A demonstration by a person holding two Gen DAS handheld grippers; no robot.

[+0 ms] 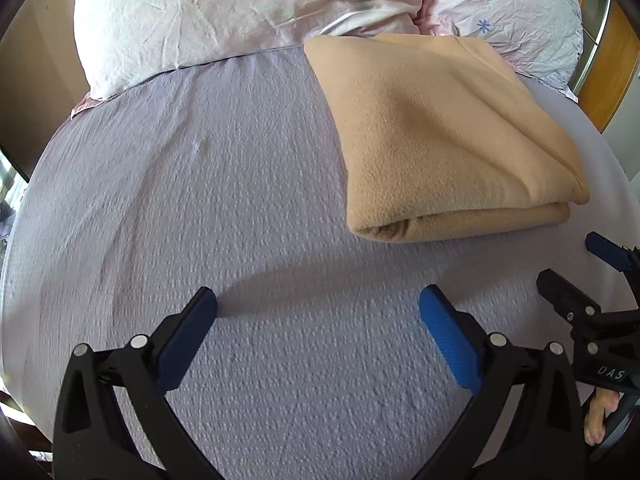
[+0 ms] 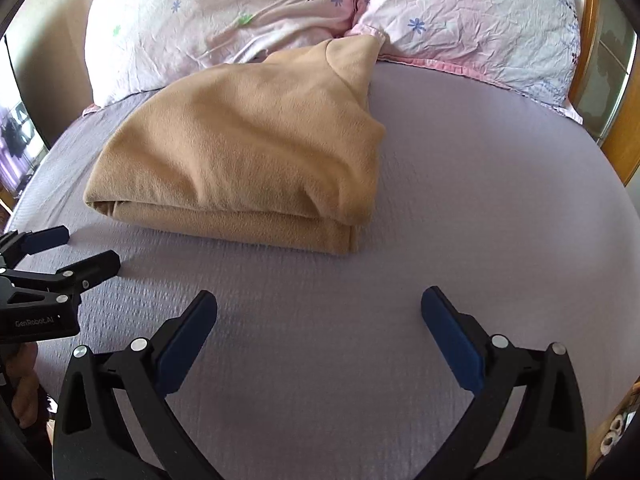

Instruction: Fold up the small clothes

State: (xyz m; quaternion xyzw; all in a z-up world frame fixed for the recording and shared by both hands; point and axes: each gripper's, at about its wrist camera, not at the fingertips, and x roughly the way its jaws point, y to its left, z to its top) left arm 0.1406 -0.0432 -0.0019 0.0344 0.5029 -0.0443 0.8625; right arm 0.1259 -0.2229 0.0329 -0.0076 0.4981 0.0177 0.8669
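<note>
jaws of the left gripper (image 1: 318, 304) are spread wide over the lilac sheet (image 1: 180, 200), with nothing held; those of the right gripper (image 2: 319, 304) are likewise parted and empty. the folded tan garment (image 2: 248, 152) is found ahead, off to the left gripper's right and the right gripper's left, near both, its layered edge facing them, its length running toward the pillows (image 2: 224, 20).
</note>
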